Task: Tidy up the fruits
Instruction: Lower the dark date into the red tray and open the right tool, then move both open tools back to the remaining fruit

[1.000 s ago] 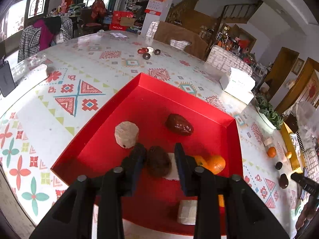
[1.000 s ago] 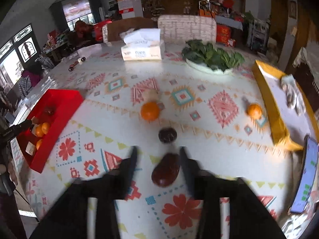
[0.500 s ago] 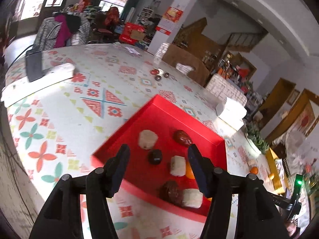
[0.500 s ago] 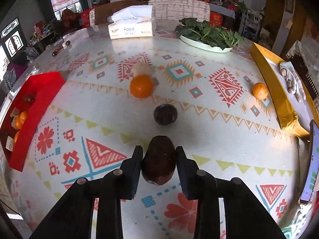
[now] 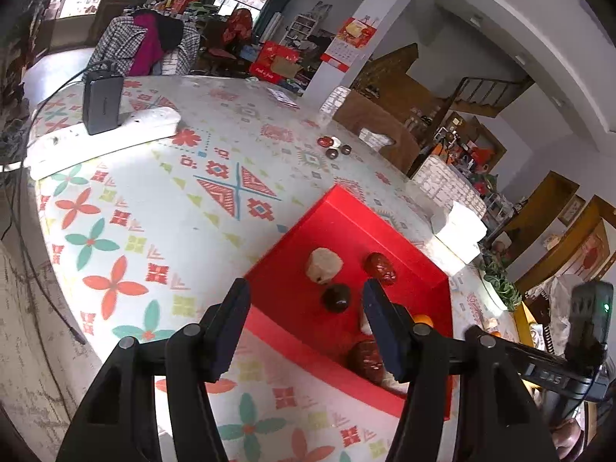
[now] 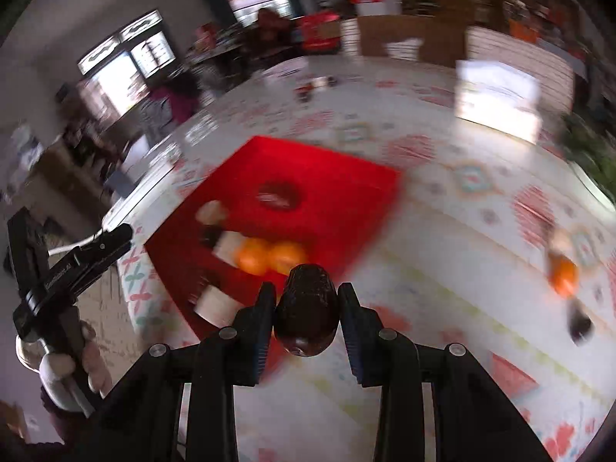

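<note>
A red tray point(image 5: 338, 211) on the patterned table holds a pale fruit point(image 5: 324, 264), a dark round fruit point(image 5: 336, 297), two reddish-brown fruits point(image 5: 380, 267) and oranges. My left gripper point(image 5: 308, 315) is open and empty, pulled back above the tray's near edge. In the blurred right wrist view, my right gripper point(image 6: 306, 310) is shut on a dark brown fruit point(image 6: 306, 308) and holds it in the air beside the red tray point(image 6: 346, 169), near two oranges point(image 6: 271, 256).
A white power strip point(image 5: 104, 134) and black adapter point(image 5: 102, 102) lie at the far left. A tissue box point(image 5: 458, 231) stands beyond the tray. An orange point(image 6: 564, 277) and a dark fruit point(image 6: 581, 325) lie on the table at right.
My left gripper let go of the dark fruit in the tray, opened and drew back. My right gripper closed on the brown fruit, lifted it and swung towards the red tray.
</note>
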Demonstrator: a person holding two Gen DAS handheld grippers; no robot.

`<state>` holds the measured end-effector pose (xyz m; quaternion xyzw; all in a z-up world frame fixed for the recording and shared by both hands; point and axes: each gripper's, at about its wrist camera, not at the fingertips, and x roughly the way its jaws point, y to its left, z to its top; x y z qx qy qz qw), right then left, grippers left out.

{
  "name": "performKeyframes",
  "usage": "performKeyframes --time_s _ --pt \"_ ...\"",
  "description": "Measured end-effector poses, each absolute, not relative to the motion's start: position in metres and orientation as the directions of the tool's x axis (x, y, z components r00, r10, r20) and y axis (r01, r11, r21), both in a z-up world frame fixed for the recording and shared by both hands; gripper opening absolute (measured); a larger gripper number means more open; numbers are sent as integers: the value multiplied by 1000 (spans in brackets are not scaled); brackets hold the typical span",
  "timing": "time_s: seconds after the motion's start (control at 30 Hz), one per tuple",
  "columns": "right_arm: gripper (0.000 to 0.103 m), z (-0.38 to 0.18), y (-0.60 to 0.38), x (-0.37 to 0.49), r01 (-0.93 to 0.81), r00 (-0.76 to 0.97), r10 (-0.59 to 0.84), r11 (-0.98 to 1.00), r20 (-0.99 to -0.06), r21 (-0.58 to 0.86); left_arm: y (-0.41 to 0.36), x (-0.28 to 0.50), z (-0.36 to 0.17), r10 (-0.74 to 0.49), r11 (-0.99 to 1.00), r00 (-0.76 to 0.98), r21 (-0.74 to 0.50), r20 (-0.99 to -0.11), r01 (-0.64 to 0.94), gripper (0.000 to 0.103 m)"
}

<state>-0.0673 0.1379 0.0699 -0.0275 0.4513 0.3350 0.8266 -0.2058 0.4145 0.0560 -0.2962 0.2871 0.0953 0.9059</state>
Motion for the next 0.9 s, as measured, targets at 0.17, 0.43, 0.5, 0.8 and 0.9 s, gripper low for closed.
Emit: performKeyframes --time_s 0.17,0.43,0.5,0.8,0.9 --pt "36 54 182 -70 -620 360 506 757 -784 203 422 -211 56 25 803 810 -471 -586 -365 60" --pt "59 60 184 -73 -620 416 504 766 -757 169 417 -208 55 16 813 807 -463 -590 -354 60" --pt "59 66 174 -75 -606 444 502 778 -742 163 411 -205 56 10 820 806 -456 -592 -345 60" --pt "64 66 97 -83 -493 508 480 843 -715 216 373 -198 70 -11 867 804 -407 -595 -289 65" --pt "64 61 69 -86 -447 520 468 862 -715 239 353 -194 74 -26 886 801 -385 -598 -258 65"
